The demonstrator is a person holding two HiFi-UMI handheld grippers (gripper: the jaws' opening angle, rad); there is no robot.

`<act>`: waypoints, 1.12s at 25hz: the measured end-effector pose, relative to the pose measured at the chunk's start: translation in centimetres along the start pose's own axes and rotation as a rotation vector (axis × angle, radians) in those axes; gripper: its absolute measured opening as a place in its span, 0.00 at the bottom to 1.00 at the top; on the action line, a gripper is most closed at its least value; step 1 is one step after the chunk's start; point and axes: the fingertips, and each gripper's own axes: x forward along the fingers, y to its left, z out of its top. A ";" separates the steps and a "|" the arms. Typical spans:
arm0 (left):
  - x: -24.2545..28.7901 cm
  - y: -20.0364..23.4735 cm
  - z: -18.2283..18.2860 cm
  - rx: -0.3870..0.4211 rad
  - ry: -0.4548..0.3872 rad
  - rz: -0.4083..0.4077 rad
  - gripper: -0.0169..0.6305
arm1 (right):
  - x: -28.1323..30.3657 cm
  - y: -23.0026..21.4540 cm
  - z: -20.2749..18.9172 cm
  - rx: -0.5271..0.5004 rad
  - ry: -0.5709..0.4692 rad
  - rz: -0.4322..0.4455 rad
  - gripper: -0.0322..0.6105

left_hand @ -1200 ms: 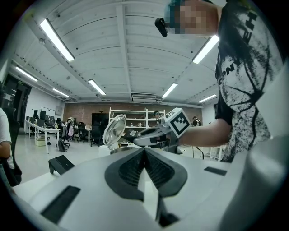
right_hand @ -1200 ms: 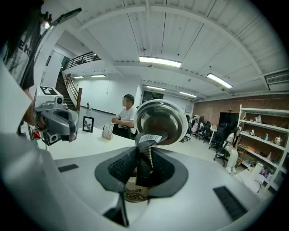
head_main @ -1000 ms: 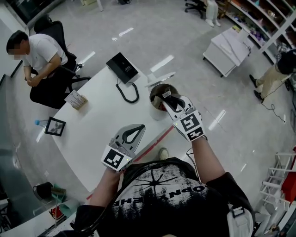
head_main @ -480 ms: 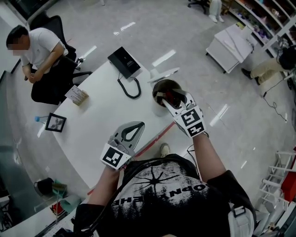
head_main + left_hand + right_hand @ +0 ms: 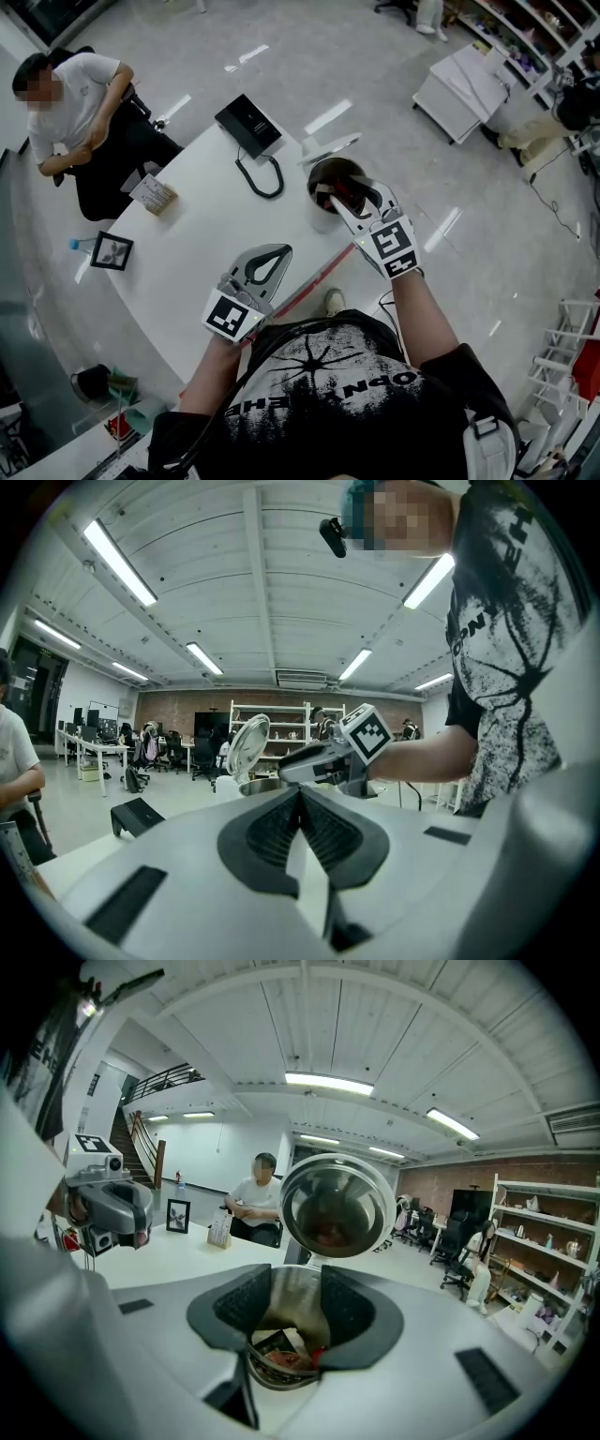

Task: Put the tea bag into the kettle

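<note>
Right gripper view, your right gripper's (image 5: 295, 1279) two jaws just opened, spread with nothing pinched, above one kettle (image 5: 273, 1373), one tea bag (image 5: 279, 1347) lying inside, your left gripper's (image 5: 300, 794) two jaws pressed together, empty.

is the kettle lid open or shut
Open: the lid stands tipped up behind the kettle, leaving its mouth uncovered in the right gripper view.

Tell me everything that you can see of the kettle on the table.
The kettle stands upright near the edge of the white table. Its inner wall looks like polished steel, and its hinged lid stands raised, mirror-like underneath. A reddish tea bag lies inside. The right gripper hangs over the mouth; its jaws have just been opening, with nothing gripped between them.
</note>
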 end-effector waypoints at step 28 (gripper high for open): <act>-8.2 1.4 1.5 0.041 -0.054 0.035 0.04 | -2.9 11.0 5.4 -0.066 -0.211 0.137 0.07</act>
